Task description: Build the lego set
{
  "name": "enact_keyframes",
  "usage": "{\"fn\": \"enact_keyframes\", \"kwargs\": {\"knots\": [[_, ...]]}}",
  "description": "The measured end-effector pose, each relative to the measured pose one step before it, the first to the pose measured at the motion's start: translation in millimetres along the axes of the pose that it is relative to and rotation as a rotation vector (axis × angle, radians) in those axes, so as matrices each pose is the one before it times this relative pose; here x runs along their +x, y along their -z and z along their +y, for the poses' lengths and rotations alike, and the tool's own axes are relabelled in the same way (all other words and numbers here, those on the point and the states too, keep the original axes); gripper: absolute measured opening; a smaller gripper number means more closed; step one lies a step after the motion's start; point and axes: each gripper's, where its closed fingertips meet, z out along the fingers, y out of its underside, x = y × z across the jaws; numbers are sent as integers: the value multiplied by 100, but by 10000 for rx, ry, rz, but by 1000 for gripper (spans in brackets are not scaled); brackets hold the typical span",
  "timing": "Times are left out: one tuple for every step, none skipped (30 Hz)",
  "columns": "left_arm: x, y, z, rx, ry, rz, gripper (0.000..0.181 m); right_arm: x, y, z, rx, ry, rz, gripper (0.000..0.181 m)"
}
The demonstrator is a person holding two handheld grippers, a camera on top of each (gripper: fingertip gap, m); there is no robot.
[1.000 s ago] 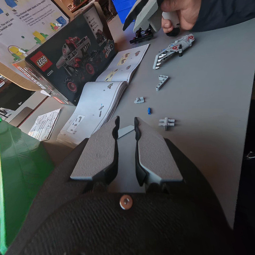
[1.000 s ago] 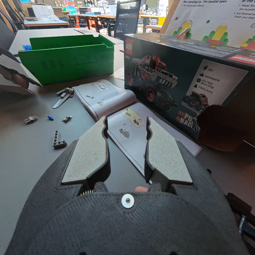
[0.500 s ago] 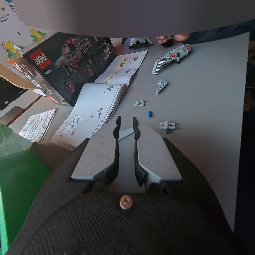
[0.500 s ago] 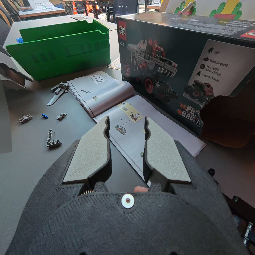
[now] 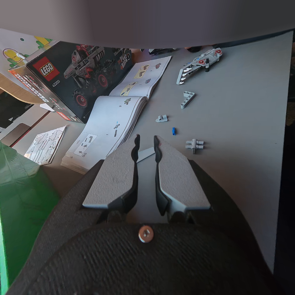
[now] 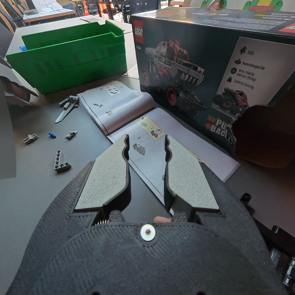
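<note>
Both pairs of fingers stood parted and empty: the left gripper (image 5: 146, 138) showed a narrow gap with nothing between the pads, the right gripper (image 6: 146, 137) a wider gap, also bare. Compared with a second earlier, the left gripper's gap was much the same, while the right one had closed in somewhat and its view had dropped lower toward the open instruction booklet (image 6: 127, 111); the left view had pulled back, so the loose parts sat farther up the frame. Neither tool had taken a piece, so I judged the build to be at a look-up step, not a pick. Nearest the left fingertips a flat grey blade piece (image 5: 146, 154) lay on the grey table (image 5: 231, 175), showing through the gap but ungripped. Just beyond lay a grey cross connector (image 5: 194, 143), then a small blue pin (image 5: 174, 131), a small grey bracket (image 5: 161, 118), and an L-shaped grey beam (image 5: 187, 99), all apart from one another. Farther off rested the toothed jaw subassembly (image 5: 199, 65) with red and white markings. Left of the parts sat a sticker sheet (image 5: 46, 143), a green bin (image 6: 68, 59), and beyond the booklet the upright set box (image 6: 199, 67). Next pick probably the cross connector or pin, both small and apt to skitter.
</note>
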Motion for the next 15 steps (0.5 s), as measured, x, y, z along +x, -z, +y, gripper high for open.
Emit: {"fn": "enact_keyframes", "kwargs": {"knots": [[-22, 9, -23, 11, 13, -5, 15, -24, 7, -7, 7, -14, -23, 41], [-11, -6, 1, 3, 13, 1, 15, -31, 8, -13, 11, -23, -34, 41], [-19, -14, 1, -10, 9, -1, 15, -12, 13, -11, 9, -25, -29, 41], [4, -10, 19, -10, 0, 3, 15, 11, 20, -11, 11, -25, -16, 40], [16, -7, -3, -1, -4, 10, 15, 19, 15, -21, 18, -23, -11, 40], [-3, -2, -7, 3, 9, 11, 15, 7, 18, -8, 9, -18, -13, 40], [-14, 2, -9, 8, 15, 4, 15, 28, 14, 5, -4, -7, -5, 39], [0, 14, -20, 15, 2, 2, 15, 33, 16, 11, -6, 7, 7, 39], [16, 4, -15, 10, -9, 4, 15, 19, 17, 12, -5, 15, 8, 39], [3, 1, 1, -4, -11, -2, 15, 17, 9, 9, -13, 29, 8, 39], [18, -13, -3, -3, -21, -1, 15, 39, 15, 39, -26, 46, 30, 38], [29, -2, -5, -2, -27, -1, 15, 81, 14, 44, -23, 48, 49, 38], [26, -19, 5, -15, -24, 0, 15, 55, 27, 13, -2, 34, 28, 38], [26, -11, 15, -13, -31, -1, 15, 16, 26, -13, 9, 18, -2, 37], [45, -20, -7, -5, -44, 0, 15, 30, 36, -8, 7, 16, 5, 37]]}}
